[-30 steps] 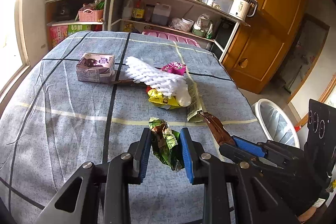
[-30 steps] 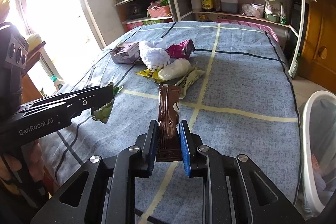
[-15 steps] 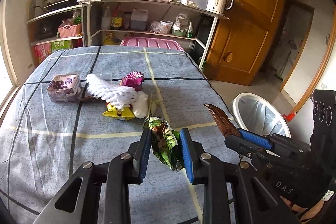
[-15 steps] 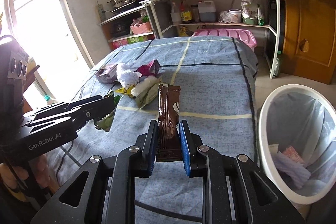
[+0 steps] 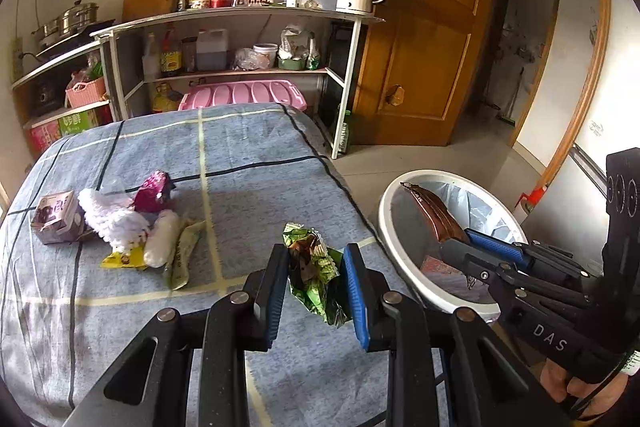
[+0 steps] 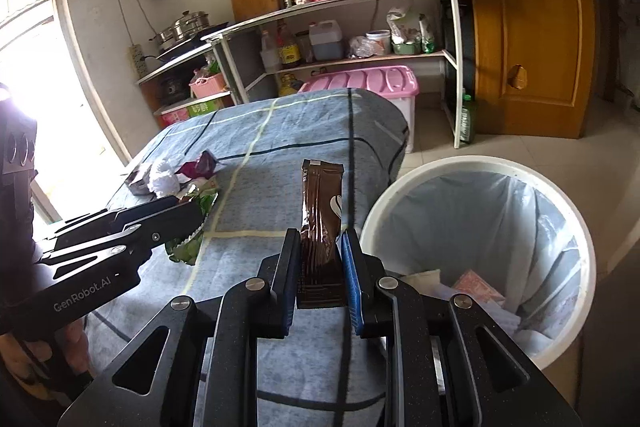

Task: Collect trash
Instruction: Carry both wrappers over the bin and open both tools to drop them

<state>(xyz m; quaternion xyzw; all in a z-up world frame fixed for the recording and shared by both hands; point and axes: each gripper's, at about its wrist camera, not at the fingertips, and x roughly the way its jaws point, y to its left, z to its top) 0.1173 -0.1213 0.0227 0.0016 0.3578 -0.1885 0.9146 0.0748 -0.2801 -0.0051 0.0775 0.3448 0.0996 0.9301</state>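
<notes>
Two tools are up, each clenched on one piece of trash. The left tool (image 5: 316, 269) grasps a crumpled green wrapper (image 5: 314, 267) between its pads, above the right edge of the counter (image 5: 256, 147), which is covered by a blue checked cloth. The right tool (image 6: 320, 259) grasps a brown sachet (image 6: 322, 215) upright between its pads, near the rim of the one white bin (image 6: 472, 165) that stands on the floor off the counter's right edge; the bin has a clear liner and some scraps inside. A small heap lies toward the counter's left edge: one purple carton (image 5: 56, 217), one white foam net (image 5: 108, 217), one magenta wrapper (image 5: 154, 187), one yellow wrapper (image 5: 122, 259), and a pale green packet (image 5: 184, 255).
</notes>
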